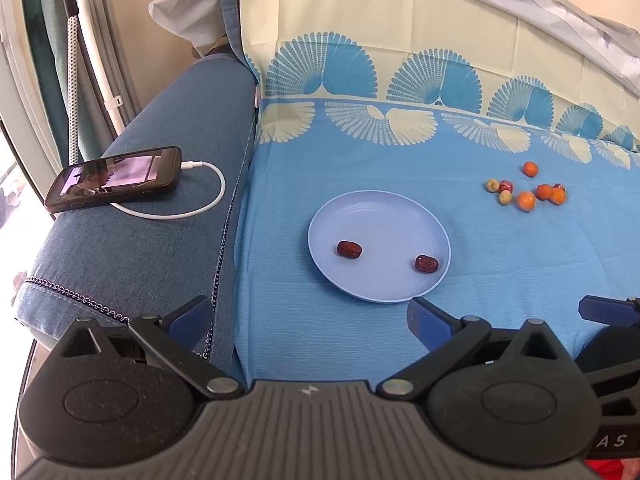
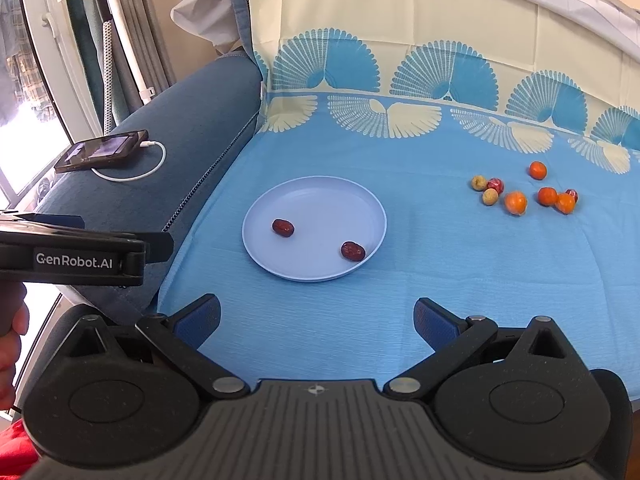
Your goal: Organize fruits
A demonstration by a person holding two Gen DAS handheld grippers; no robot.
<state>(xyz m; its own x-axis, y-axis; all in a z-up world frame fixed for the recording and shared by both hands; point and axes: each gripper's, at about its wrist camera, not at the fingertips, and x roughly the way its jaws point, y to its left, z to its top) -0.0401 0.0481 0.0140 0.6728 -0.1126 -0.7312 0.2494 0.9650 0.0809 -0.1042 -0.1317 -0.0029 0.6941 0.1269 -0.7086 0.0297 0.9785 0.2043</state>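
Both grippers up and idle over the blue cloth [image 2: 400, 280]. Left gripper [image 1: 310, 320] spread wide, nothing between the blue pads [image 1: 426, 322], hanging low just short of the plate's near rim. Right gripper [image 2: 318, 320] likewise fully spread, empty, parked short of the plate with bare cloth between its fingers [image 2: 200, 318]. Side by side, these two: from the right wrist view, the left tool's black body jutting in at the left edge; from the left wrist view, the right tool's dark blue tip poking in at the far right.

Pale blue plate [image 1: 400, 216] flat on the cloth, carrying two dark red dates: one date [image 1: 349, 249] on the left half, second date [image 1: 426, 264] close against the right rim, well apart from each other.

Off to the right of the plate, well clear of it, a loose cluster of small fruits [image 2: 524, 192] on the cloth: four orange ones [image 2: 515, 202], two yellowish ones [image 2: 489, 197], and two small red ones [image 2: 495, 185]. One orange [image 2: 537, 169] alone just behind the rest.

On the denim sofa arm [image 1: 160, 248] to the left, a phone [image 1: 114, 178] with lit screen, white cable [image 1: 200, 200] looping from its end.
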